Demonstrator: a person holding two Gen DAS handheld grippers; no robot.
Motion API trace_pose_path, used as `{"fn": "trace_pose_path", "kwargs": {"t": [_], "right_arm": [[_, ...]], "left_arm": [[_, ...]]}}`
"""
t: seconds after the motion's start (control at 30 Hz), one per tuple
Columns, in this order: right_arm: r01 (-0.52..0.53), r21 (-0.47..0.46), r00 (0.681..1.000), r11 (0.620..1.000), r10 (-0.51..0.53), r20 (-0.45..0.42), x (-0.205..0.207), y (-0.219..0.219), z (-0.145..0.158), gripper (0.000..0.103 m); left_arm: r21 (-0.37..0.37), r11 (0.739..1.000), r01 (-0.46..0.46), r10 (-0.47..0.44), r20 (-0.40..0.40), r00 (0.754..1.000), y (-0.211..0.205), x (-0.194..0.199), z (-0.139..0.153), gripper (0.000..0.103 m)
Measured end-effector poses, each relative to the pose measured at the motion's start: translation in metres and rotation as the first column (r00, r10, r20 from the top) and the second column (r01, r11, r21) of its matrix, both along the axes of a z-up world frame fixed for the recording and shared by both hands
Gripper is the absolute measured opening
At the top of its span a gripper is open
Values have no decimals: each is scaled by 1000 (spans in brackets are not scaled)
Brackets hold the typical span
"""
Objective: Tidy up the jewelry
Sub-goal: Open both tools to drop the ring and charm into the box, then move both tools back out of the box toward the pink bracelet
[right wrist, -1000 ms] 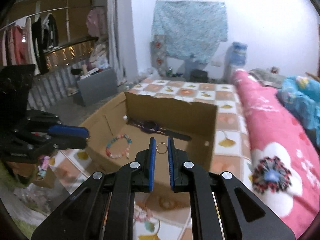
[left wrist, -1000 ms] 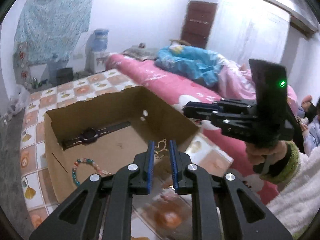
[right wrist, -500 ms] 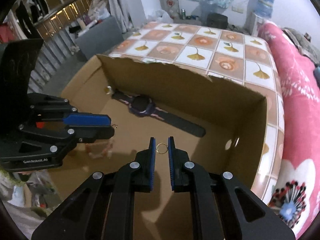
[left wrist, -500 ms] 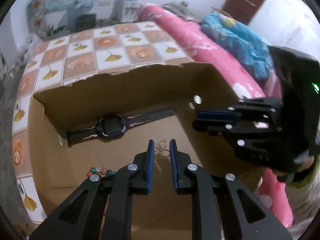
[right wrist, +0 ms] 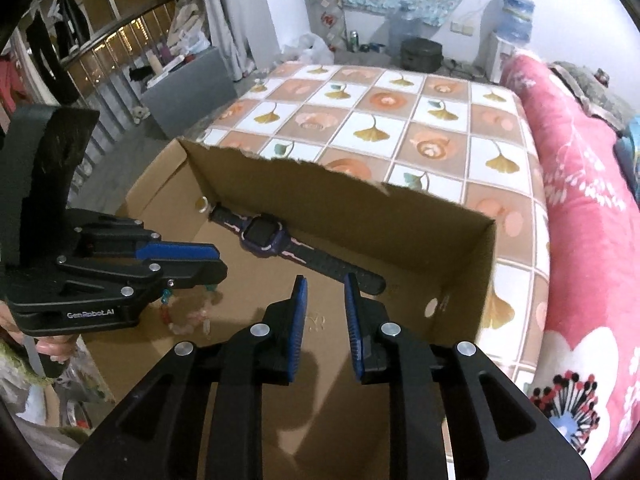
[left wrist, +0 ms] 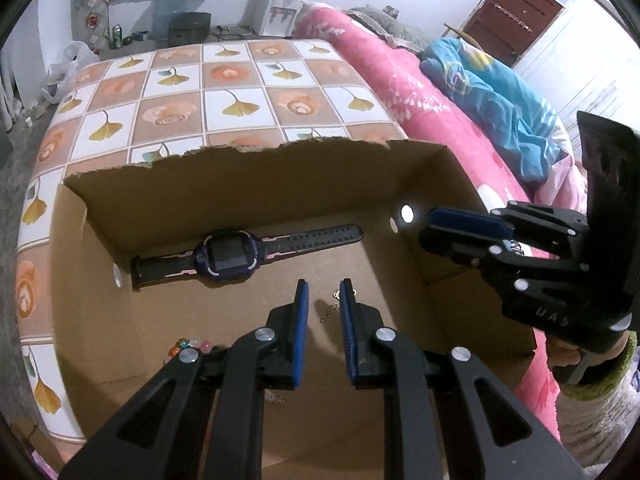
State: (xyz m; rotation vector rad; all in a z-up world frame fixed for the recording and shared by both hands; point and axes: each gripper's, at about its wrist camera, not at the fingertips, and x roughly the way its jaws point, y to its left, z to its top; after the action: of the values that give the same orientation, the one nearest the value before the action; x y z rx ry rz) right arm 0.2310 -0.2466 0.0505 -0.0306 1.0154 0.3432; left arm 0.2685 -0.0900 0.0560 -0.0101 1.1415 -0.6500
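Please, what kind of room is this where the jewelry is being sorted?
Most likely a bedroom in a home. A bed with a pink floral cover runs along one side, clothes hang on a rail, and a water dispenser stands by the wall.

The cardboard box (left wrist: 248, 184) is open at the top. On its floor, the watch (left wrist: 228, 255) lies along the far wall, and bare cardboard spreads before the watch, where a thin chain (left wrist: 330, 312) lies.

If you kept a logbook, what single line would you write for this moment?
left gripper: open | right gripper: open | gold chain: on box floor | watch: against back wall
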Motion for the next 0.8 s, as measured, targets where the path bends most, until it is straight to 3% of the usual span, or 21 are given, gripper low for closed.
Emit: {"fn": "trace_pose_path", "kwargs": {"t": [0.13,0.4,0.8], "right_arm": [[19,15,999,1000,-19,38,-8,-8,16,23],[69,41,992,997,-73,101,-33,-27,46,25],[128,153,971,980,-154,180,-113,-59,72,41]], "left_arm": [[-9,1000,-1,1,27,1000,4,-9,11,20],[-61,998,10,-4,93,996,17,-38,38,43],[-119,991,61,-35,215,976,58,-120,68,77]]}}
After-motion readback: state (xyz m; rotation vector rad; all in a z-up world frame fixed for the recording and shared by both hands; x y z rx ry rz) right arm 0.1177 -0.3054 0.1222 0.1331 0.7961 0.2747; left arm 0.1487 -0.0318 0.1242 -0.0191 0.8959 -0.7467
